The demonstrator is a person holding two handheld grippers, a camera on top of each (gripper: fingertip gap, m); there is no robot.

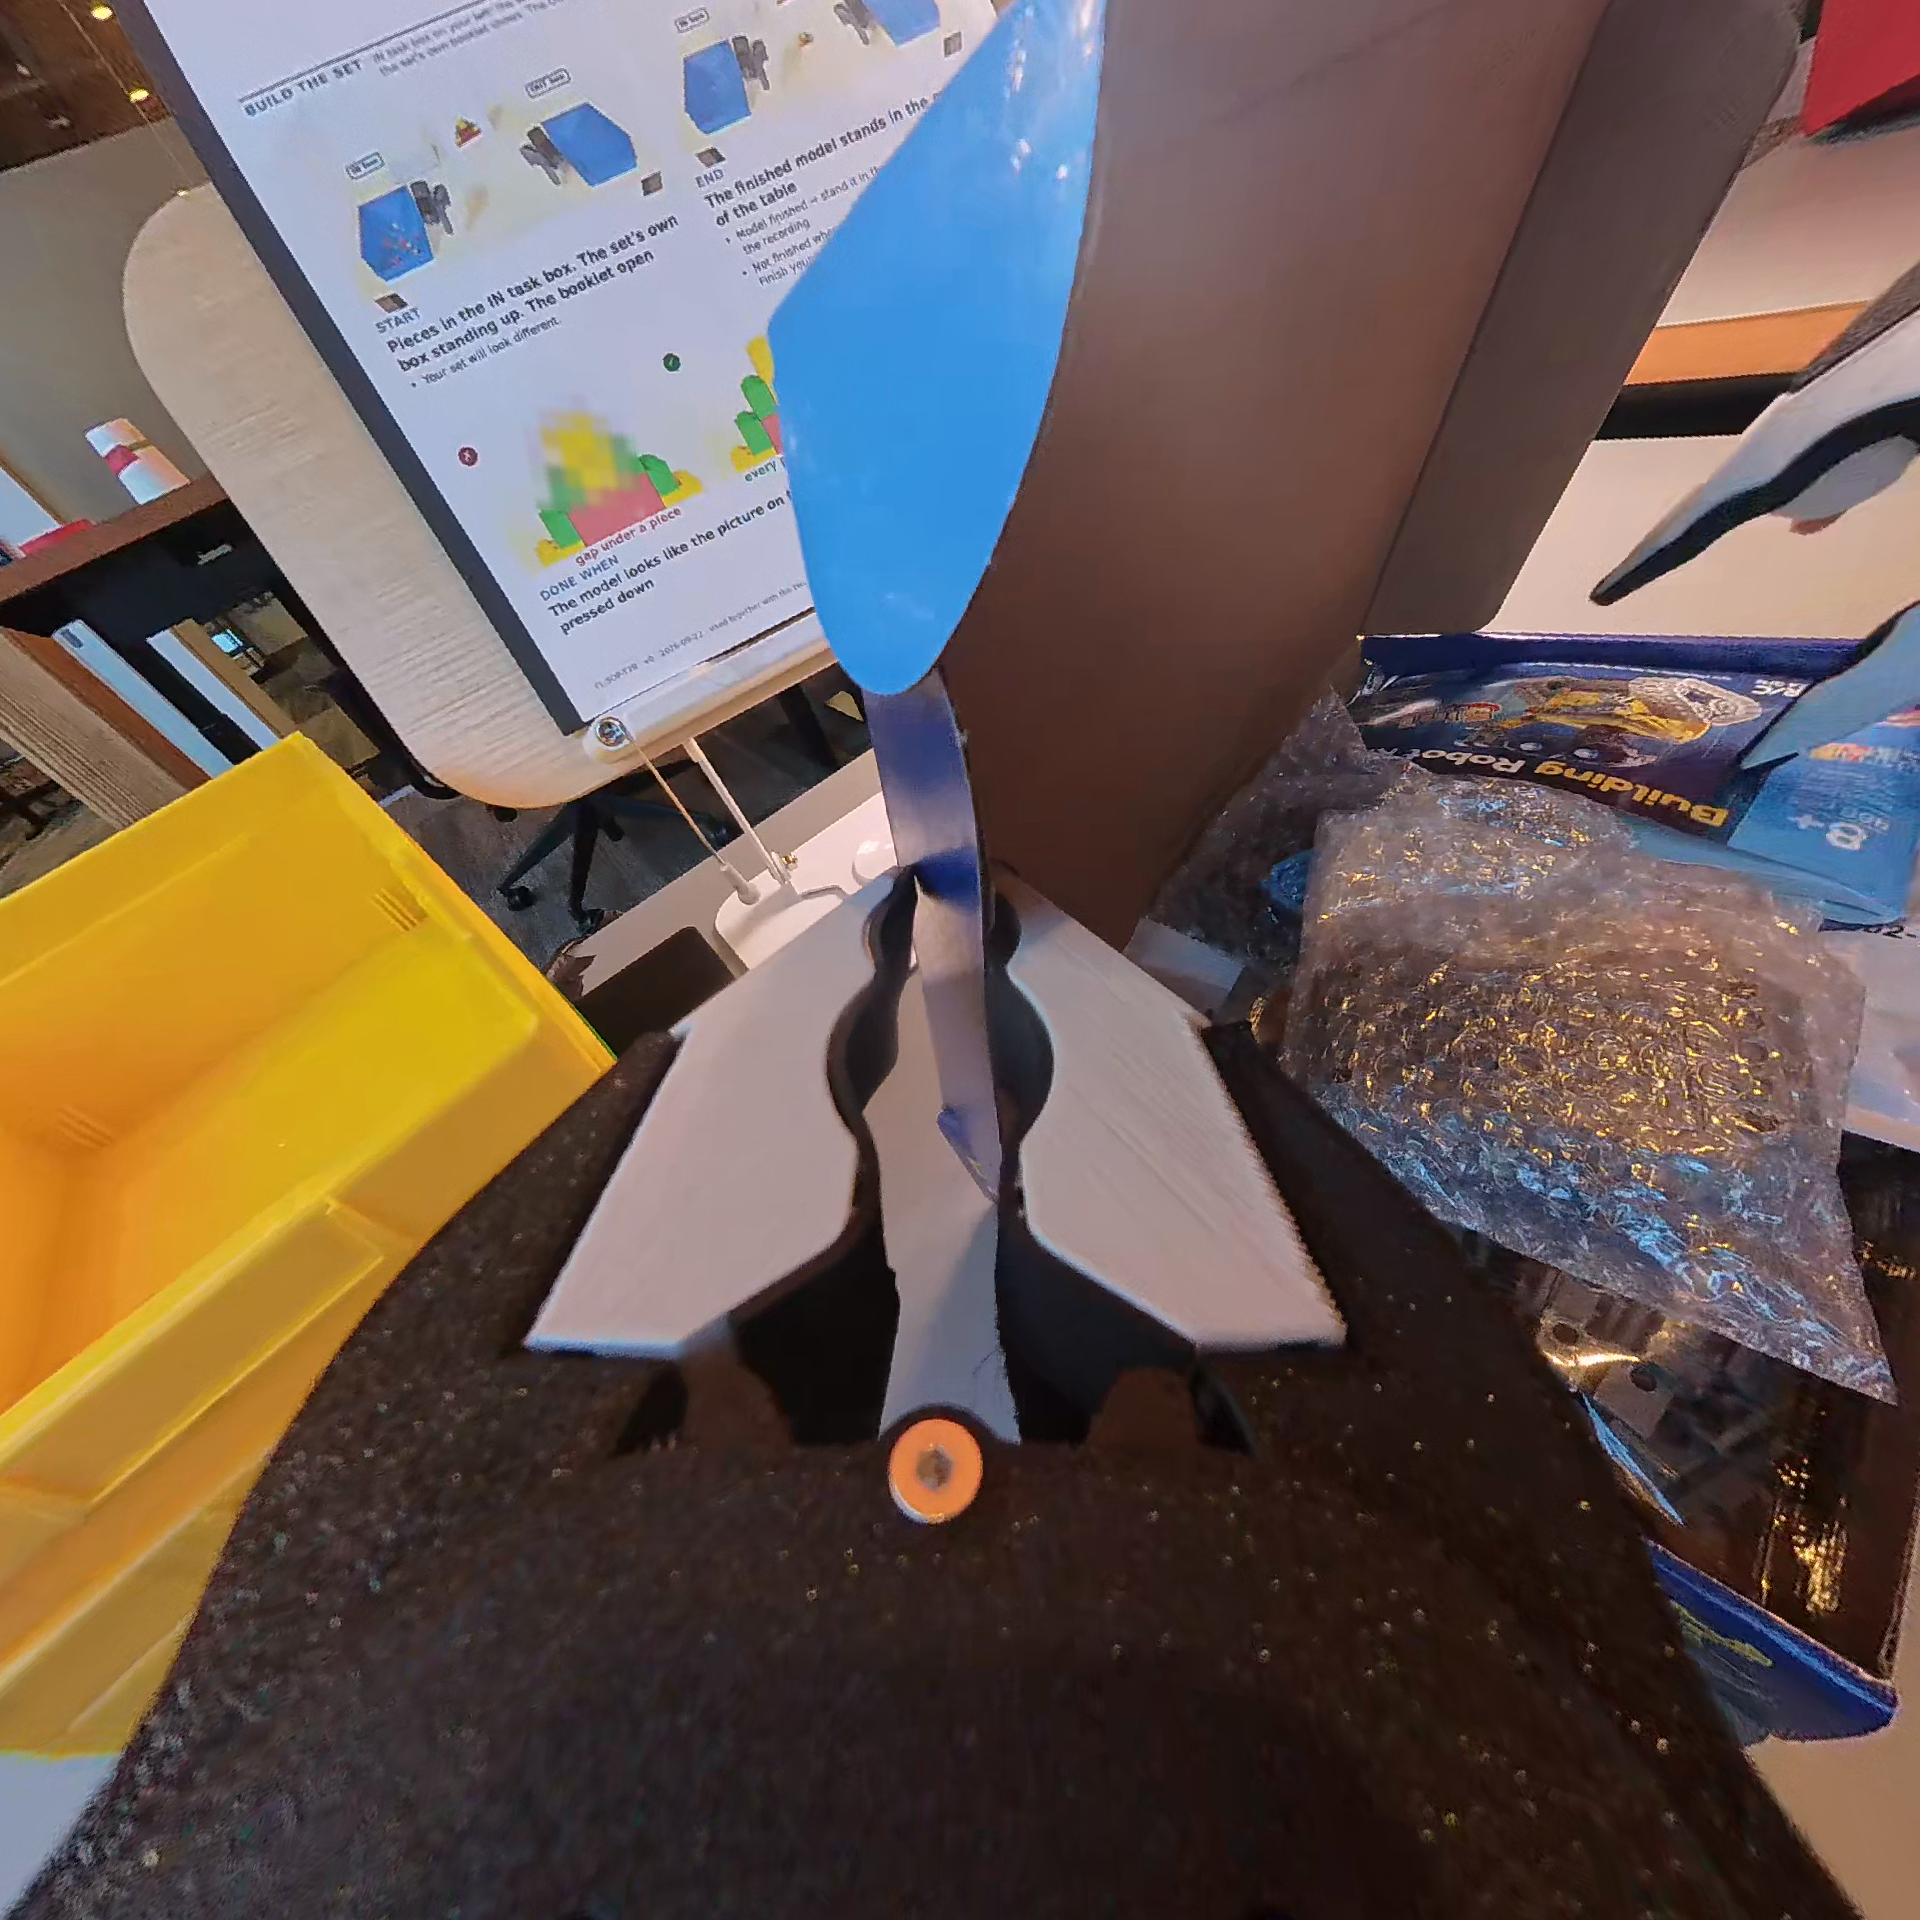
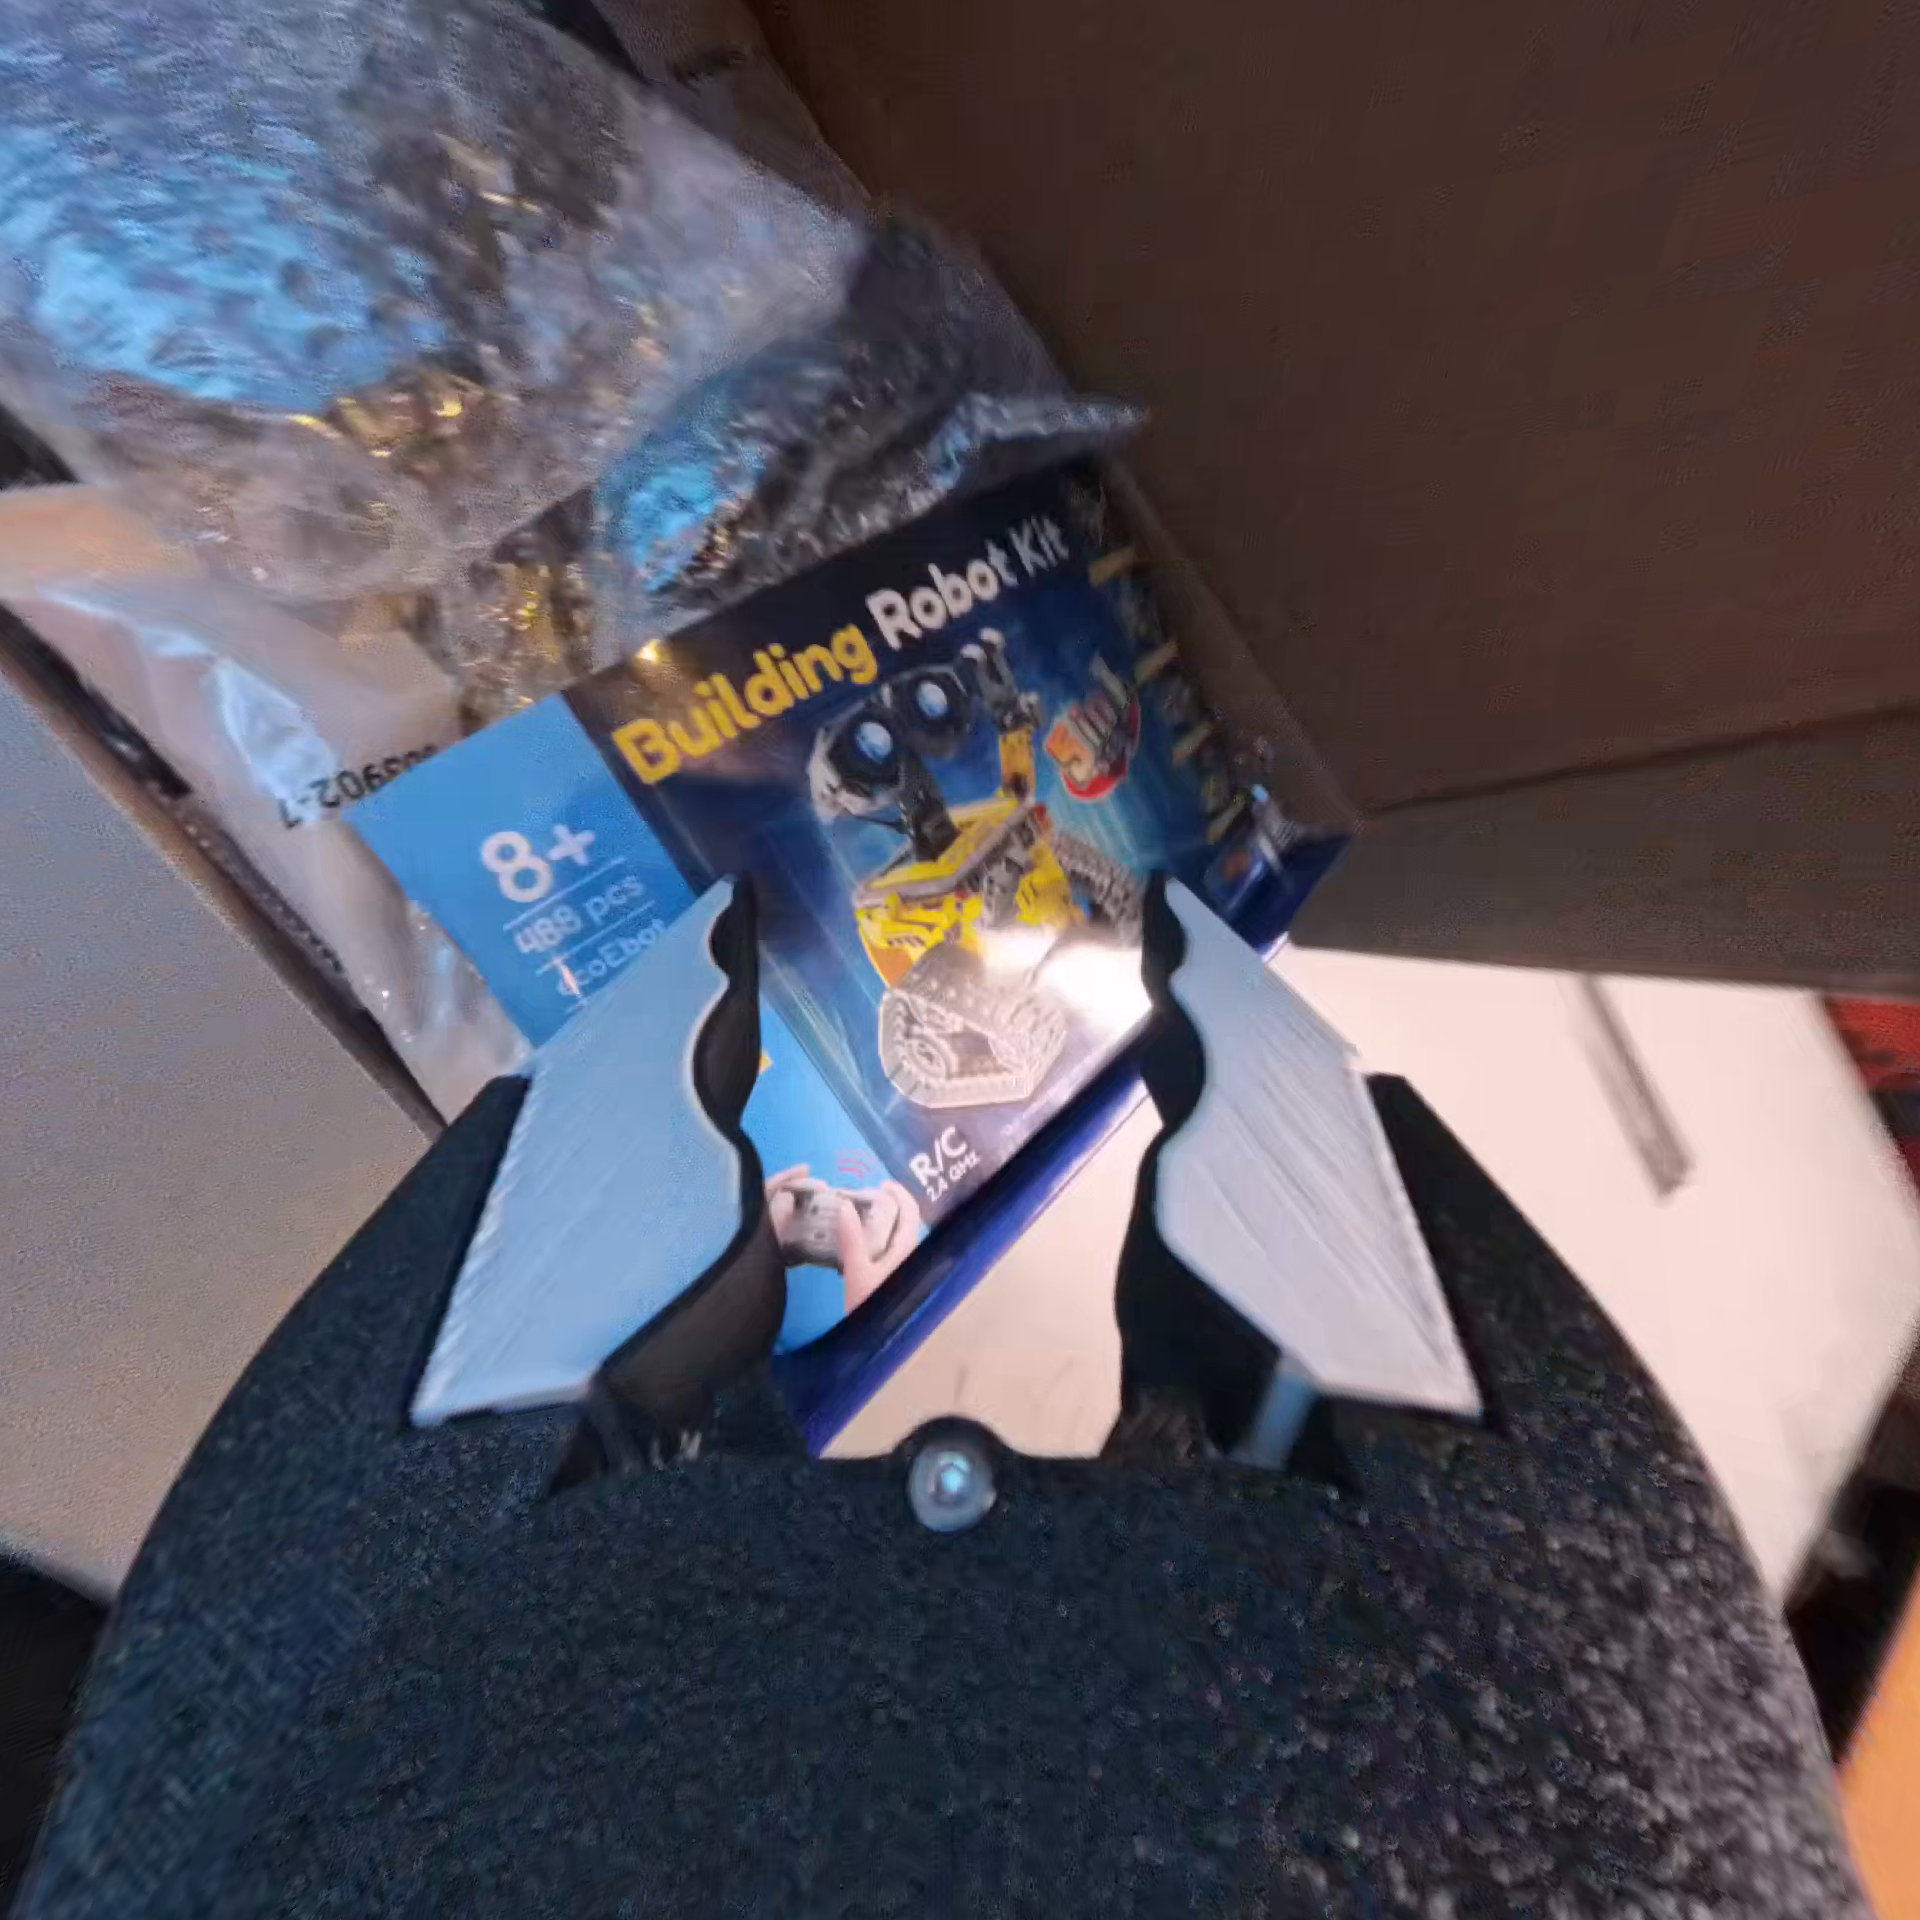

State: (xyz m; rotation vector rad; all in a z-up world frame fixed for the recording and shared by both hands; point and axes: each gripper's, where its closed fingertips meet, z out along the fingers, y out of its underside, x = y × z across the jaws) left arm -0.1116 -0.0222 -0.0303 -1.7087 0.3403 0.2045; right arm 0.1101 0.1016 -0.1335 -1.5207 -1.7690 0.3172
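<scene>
Left wrist view: my left gripper is clenched on the box flap, which rises straight up from the fingers.

Right wrist view: my right gripper is spread wide, the kit box lying between and beyond its fingers, under bubble wrap.

The raised box lid, pinched by its blue flap in the left claw, walls off the far side. The box interior is crowded by a bubble-wrap bag and a booklet, the latter between the right claw's spread fingers. A yellow bin blocks the left; bare tabletop lies beside the box.
</scene>
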